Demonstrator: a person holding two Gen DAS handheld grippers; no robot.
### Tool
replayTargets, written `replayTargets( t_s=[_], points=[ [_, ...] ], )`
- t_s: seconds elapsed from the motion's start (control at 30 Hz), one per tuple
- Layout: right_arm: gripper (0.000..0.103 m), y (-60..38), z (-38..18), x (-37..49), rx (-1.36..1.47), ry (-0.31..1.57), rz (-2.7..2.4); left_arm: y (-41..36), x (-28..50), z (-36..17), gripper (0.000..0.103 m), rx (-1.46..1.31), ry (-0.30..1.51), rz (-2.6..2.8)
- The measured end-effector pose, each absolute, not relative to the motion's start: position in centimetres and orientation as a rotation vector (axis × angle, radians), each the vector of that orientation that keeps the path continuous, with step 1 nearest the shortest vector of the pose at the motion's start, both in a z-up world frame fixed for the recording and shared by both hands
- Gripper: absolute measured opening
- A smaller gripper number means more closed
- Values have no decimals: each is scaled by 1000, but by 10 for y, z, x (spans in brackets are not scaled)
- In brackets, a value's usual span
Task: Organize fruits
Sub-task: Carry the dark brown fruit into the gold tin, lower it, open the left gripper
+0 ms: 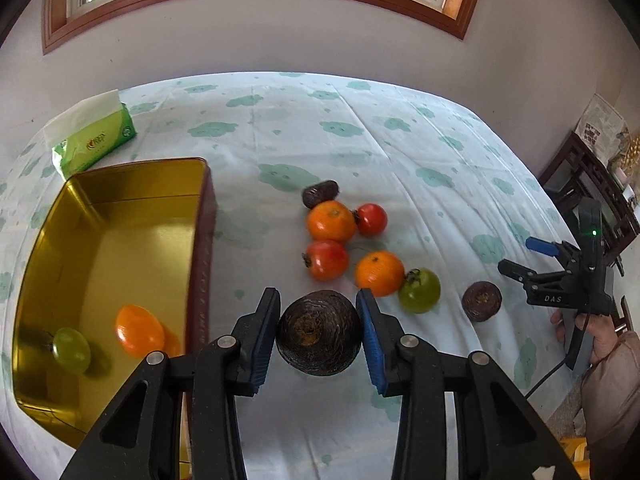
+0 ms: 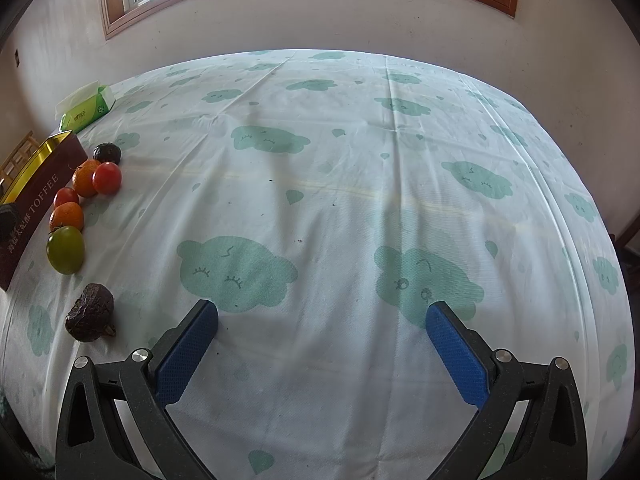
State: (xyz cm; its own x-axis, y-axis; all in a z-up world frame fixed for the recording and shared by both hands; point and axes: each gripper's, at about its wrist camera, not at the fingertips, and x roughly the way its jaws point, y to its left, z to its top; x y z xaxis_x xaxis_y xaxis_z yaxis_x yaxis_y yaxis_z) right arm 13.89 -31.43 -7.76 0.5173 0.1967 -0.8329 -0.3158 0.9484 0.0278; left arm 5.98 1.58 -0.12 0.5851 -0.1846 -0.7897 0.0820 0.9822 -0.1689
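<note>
My left gripper (image 1: 319,336) is shut on a dark wrinkled passion fruit (image 1: 319,334), held just right of the gold toffee tin (image 1: 132,184). The tin holds an orange (image 1: 139,331) and a green tomato (image 1: 72,350). On the cloth lie two oranges (image 1: 331,220), two red tomatoes (image 1: 327,260), a green tomato (image 1: 420,290) and two more passion fruits (image 1: 481,301). My right gripper (image 2: 322,344) is open and empty over bare cloth; it also shows at the right edge of the left wrist view (image 1: 524,254). The nearest passion fruit (image 2: 90,312) lies to its left.
A green tissue pack (image 1: 94,136) lies behind the tin near the table's far left edge. The table (image 2: 360,160) has a cloud-print cloth and stands against a wall under a window. Dark furniture (image 1: 588,184) stands off the right side.
</note>
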Motion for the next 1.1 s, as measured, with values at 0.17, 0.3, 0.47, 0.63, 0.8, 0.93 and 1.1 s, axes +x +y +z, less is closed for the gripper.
replayTargets(
  t_s=[0.17, 0.3, 0.47, 0.63, 0.8, 0.93, 1.1],
  points=[
    [103, -314, -78, 139, -133, 981, 309, 59, 63, 8, 36, -143, 913, -65],
    [103, -314, -78, 139, -133, 981, 308, 94, 62, 8, 36, -154, 908, 22],
    [103, -314, -78, 139, -133, 981, 308, 132, 61, 2, 36, -178, 919, 111],
    [103, -314, -78, 139, -133, 981, 309, 157, 59, -8, 36, -191, 938, 164],
    [103, -314, -78, 139, -133, 981, 308, 170, 60, -14, 36, -200, 952, 187],
    [103, -314, -78, 139, -133, 981, 309, 176, 62, -20, 36, -209, 961, 197],
    [103, -314, -78, 139, -131, 982, 308, 179, 67, -25, 36, -193, 969, 201]
  ],
)
